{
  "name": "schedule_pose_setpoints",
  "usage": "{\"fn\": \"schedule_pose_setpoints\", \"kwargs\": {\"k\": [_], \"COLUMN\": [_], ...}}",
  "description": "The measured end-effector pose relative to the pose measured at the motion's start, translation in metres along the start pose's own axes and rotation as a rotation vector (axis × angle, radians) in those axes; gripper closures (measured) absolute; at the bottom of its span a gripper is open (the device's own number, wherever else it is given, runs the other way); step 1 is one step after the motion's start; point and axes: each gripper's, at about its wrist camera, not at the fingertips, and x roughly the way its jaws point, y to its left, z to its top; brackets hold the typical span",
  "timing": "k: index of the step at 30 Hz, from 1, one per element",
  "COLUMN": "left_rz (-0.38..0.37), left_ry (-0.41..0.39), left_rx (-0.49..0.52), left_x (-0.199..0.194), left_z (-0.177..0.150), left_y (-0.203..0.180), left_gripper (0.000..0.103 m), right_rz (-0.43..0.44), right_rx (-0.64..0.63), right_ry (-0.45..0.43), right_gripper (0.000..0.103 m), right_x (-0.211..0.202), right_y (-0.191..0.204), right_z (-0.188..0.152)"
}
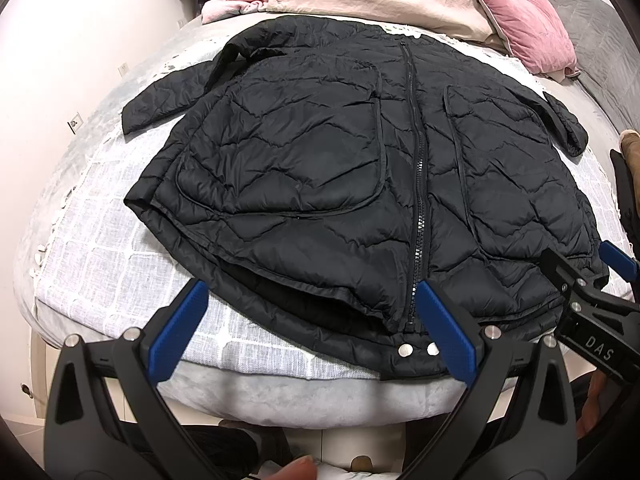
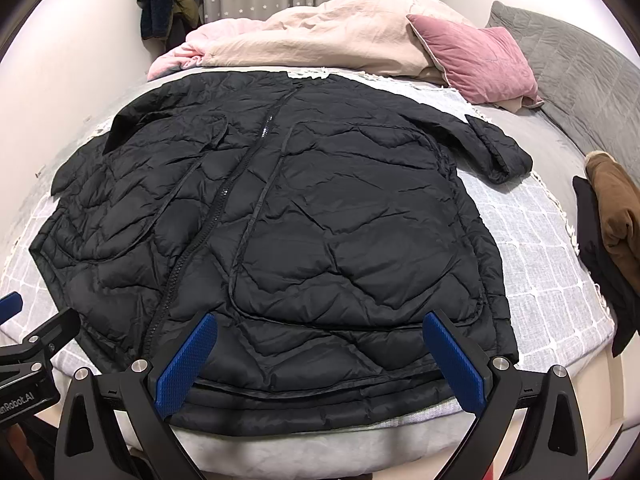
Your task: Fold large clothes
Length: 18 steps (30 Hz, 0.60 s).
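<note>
Left gripper [image 1: 316, 320] fingers spread wide, right gripper [image 2: 320, 356] likewise — side by side

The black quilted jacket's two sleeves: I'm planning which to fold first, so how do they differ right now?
The left sleeve lies straight, stretched flat away from the black quilted jacket across the white checked blanket. The right sleeve looks shorter and bunched, its cuff curled under near the blanket's fringed edge. Both are black, quilted and still unfolded, clear of the open left gripper and right gripper.
</note>
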Motion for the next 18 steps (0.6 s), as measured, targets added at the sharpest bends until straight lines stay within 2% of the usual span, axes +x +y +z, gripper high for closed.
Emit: {"fn": "schedule_pose_setpoints", "kwargs": {"k": [10, 15, 18], "left_rz": [-0.019, -0.001, -0.098], "left_ry": [0.012, -0.009, -0.053], "left_rx": [-0.009, -0.011, -0.011], "left_x": [0.001, -0.003, -0.011], "left_z": [0.002, 0.013, 0.023], "left_y": [0.005, 0.012, 0.026], "left_gripper": [0.000, 0.000, 0.000], "right_rz": [-0.010, 0.027, 0.028], "right_rx": [0.002, 0.030, 0.029], "right_ry": [-0.010, 0.002, -0.016], "right_gripper": [0.000, 0.000, 0.000], "right_x": [-0.002, -0.005, -0.013], "right_y": [-0.004, -0.014, -0.023], "right_z": [-0.001, 0.007, 0.018]}}
